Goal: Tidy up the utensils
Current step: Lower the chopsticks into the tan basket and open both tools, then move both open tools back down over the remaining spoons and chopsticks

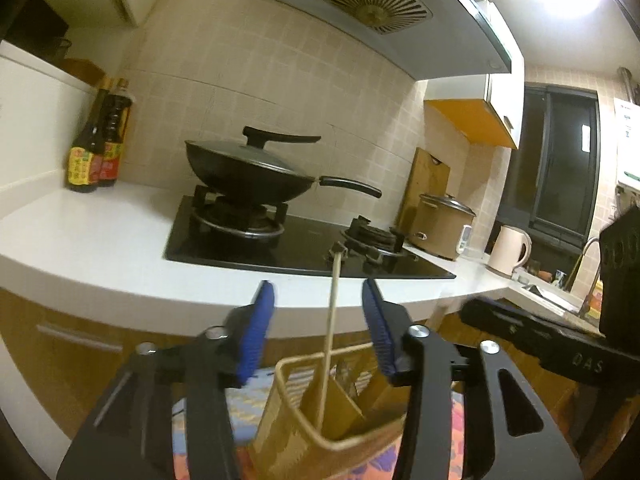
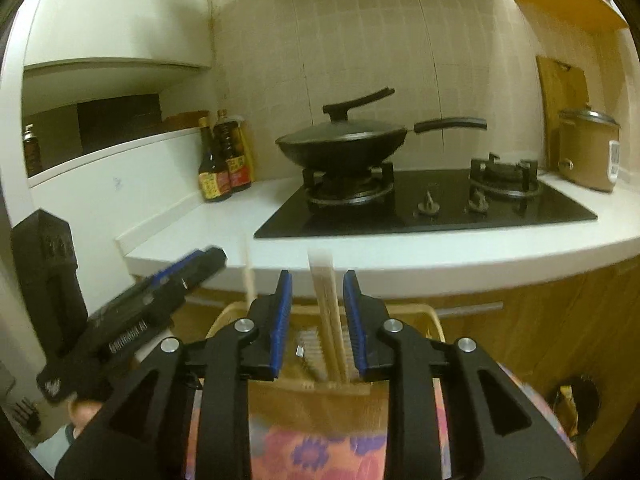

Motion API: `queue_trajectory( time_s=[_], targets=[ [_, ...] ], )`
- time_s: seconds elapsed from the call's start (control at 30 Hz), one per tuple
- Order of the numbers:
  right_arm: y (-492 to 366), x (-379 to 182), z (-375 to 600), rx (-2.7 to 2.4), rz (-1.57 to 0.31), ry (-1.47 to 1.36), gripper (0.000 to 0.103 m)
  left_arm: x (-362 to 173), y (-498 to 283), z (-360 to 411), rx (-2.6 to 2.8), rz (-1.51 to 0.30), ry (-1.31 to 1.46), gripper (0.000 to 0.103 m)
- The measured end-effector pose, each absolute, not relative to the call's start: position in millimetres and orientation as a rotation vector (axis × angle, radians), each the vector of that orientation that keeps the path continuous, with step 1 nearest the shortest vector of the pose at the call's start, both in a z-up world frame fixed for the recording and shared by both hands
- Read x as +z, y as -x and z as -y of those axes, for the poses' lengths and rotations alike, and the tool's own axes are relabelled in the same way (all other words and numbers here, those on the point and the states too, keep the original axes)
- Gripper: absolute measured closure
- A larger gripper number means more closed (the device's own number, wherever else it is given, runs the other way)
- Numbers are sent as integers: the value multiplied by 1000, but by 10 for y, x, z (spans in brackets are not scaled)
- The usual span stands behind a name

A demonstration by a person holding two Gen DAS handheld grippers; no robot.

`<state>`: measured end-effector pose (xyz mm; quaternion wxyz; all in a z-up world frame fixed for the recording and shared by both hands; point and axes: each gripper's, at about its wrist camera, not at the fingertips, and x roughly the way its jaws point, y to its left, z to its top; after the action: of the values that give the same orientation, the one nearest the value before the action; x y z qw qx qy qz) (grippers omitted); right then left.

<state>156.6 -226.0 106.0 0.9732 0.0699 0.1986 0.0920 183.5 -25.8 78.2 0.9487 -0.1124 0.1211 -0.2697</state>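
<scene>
A tan utensil holder with compartments stands just below both grippers on a flowered cloth. In the left wrist view one pale chopstick stands upright in it, between the spread blue pads of my left gripper, which touch nothing. In the right wrist view a bundle of chopsticks stands in the holder between the pads of my right gripper, which is open with gaps on both sides. The left gripper shows at left, beside a single chopstick.
A white counter runs ahead with a black gas hob, a lidded wok, sauce bottles, a rice cooker, a kettle and a sink at far right. Wooden cabinet fronts are below. The flowered cloth lies under the holder.
</scene>
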Motion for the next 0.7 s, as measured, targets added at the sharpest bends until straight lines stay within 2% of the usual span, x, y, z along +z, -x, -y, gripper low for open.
queue_trajectory(
  time_s=[0.3,0.7],
  targets=[
    [-765,737,2390,194,-487,-191,80,660,-1407,-83,-564,-360,273,58],
    [-220,-417,2500,175,-756,-310,79,-246,-585,-191,-420,-637,149,56]
  ],
)
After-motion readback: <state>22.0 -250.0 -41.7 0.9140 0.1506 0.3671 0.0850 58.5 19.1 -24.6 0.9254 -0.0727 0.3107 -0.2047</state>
